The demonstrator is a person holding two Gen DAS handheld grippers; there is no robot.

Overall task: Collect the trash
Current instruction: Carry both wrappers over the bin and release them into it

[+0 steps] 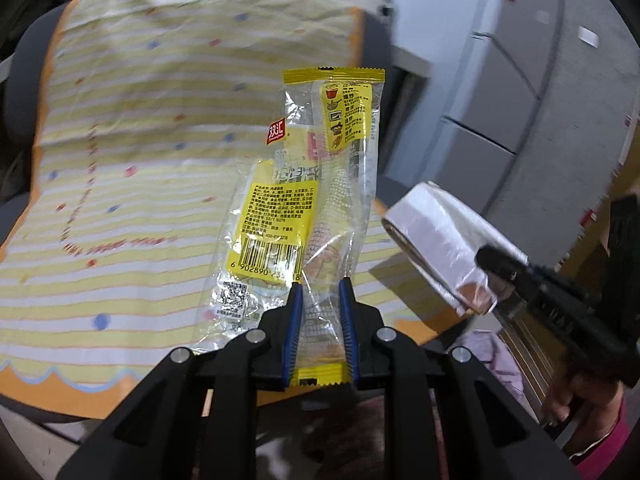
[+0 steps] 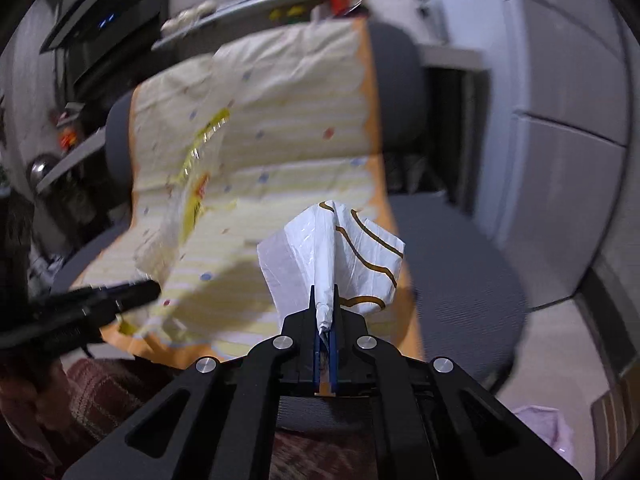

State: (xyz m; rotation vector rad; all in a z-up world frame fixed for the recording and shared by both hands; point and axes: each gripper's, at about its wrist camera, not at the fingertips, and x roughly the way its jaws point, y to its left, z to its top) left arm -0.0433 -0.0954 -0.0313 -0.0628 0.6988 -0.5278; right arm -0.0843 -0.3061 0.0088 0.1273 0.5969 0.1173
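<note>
Two grippers each hold a piece of trash above a striped yellow cloth (image 1: 140, 140) draped over a grey chair (image 2: 460, 272). At the lower centre of the left wrist view, the left gripper (image 1: 320, 300) has its blue pads closed on a clear-and-yellow snack wrapper (image 1: 308, 200), which stands up the middle of the frame. In the right wrist view, the right gripper (image 2: 325, 304) pinches a crumpled white wrapper (image 2: 340, 256) with brown lines at lower centre; it is possibly a bag.
</note>
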